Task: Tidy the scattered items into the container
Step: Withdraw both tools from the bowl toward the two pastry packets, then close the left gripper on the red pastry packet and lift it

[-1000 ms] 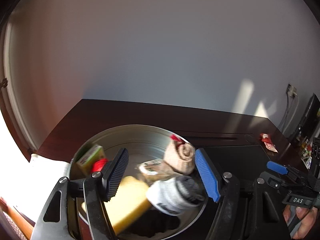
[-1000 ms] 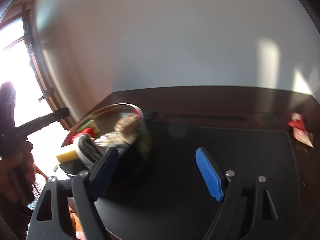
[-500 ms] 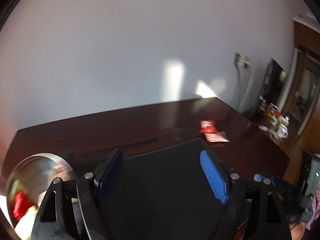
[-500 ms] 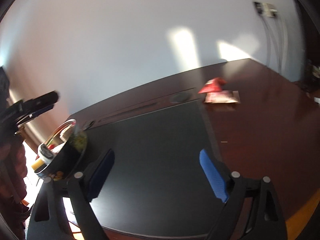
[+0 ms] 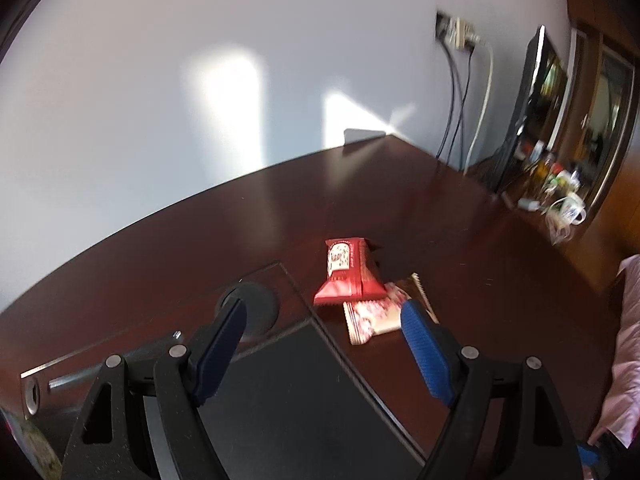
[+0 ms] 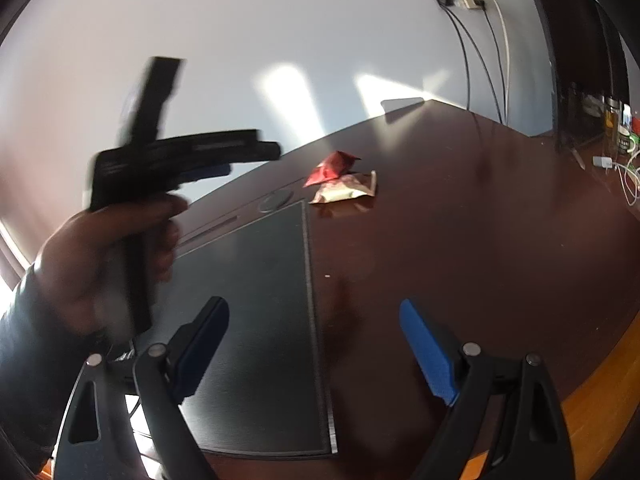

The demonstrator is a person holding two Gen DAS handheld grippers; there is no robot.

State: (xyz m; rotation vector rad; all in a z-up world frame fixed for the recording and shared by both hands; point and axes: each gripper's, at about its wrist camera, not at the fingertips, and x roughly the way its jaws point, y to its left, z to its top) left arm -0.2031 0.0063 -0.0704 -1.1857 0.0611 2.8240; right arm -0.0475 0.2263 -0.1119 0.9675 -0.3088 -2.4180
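Observation:
Two snack packets lie together on the dark wooden table: a red packet (image 5: 348, 276) (image 6: 332, 166) and a pale pink-and-white packet (image 5: 374, 318) (image 6: 344, 190) partly under it. My left gripper (image 5: 324, 316) is open and hovers just short of them, its blue right finger (image 5: 424, 352) overlapping the pale packet's edge; nothing sits between the pads. My right gripper (image 6: 314, 312) is open and empty farther back, over the mat's right edge. A hand (image 6: 100, 248) holds the left gripper's body at the left of the right wrist view. The container is not clearly in view.
A black desk mat (image 5: 288, 400) (image 6: 256, 280) lies left of the packets, with a round cable grommet (image 5: 248, 312) (image 6: 276, 200) behind it. Wall sockets with hanging cables (image 5: 460, 80), a monitor (image 5: 536, 92) and cluttered small items (image 5: 560, 196) stand at the far right. The table's edge (image 6: 592, 380) curves nearby.
Both grippers swung right, away from the metal bowl holding socks and other items, toward the packets. Both jaws stand wider. The left gripper has come in close to the packets.

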